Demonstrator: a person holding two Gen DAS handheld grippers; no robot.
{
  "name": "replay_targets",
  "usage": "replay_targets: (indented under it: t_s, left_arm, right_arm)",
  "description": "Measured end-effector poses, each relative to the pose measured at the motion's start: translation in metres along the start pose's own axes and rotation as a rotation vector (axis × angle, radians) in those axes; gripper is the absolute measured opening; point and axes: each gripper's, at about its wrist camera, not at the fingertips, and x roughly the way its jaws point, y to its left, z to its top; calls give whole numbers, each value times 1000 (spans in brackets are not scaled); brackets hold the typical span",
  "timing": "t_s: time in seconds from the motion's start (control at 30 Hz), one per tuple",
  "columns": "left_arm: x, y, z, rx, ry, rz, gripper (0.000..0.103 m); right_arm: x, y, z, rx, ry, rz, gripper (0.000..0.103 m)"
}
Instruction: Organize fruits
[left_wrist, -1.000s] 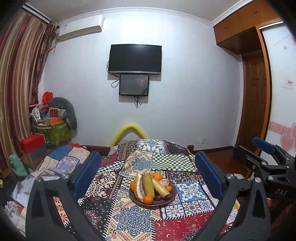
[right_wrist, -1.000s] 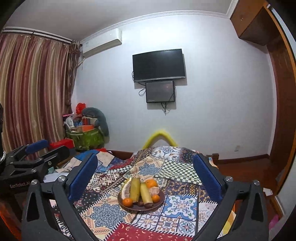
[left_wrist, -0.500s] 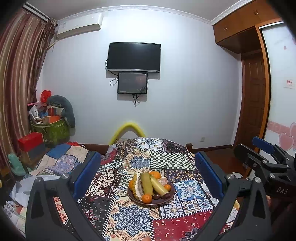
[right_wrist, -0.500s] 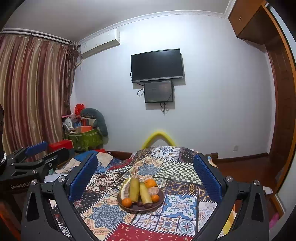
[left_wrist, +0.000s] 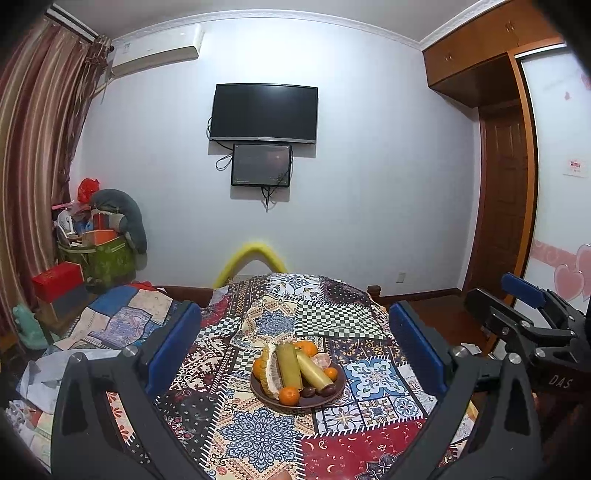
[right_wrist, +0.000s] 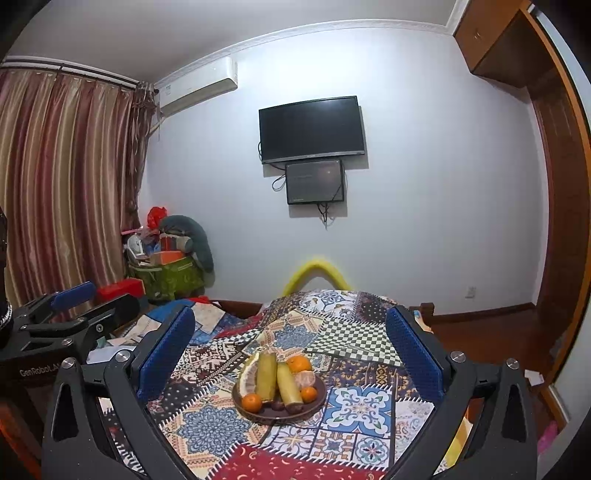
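The bases of the left gripper (left_wrist: 295, 343) and the right gripper (right_wrist: 290, 343) were cut off by the bottom edges, the dark small fruits (right_wrist: 286, 406) on the plate (right_wrist: 258, 415) were too small to identify, and 2 yellow-green sticks (left_wrist: 299, 365) hid the fruit beneath them.

bare cloth (left_wrist: 258, 435) around plate (left_wrist: 258, 392) – open approach

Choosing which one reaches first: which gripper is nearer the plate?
Neither, clearly: the plate looks equally large in both views. The left gripper is open and short of it, plate straight ahead. The right gripper is open and equally short, plate slightly to its left.
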Motion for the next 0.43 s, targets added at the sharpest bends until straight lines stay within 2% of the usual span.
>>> replay_targets:
  t_s: [0.43]
  left_arm:
    - [-3,-4,2,10,-2,-13,103]
  right_arm:
    - [-2,4,0,-8,-3,1,103]
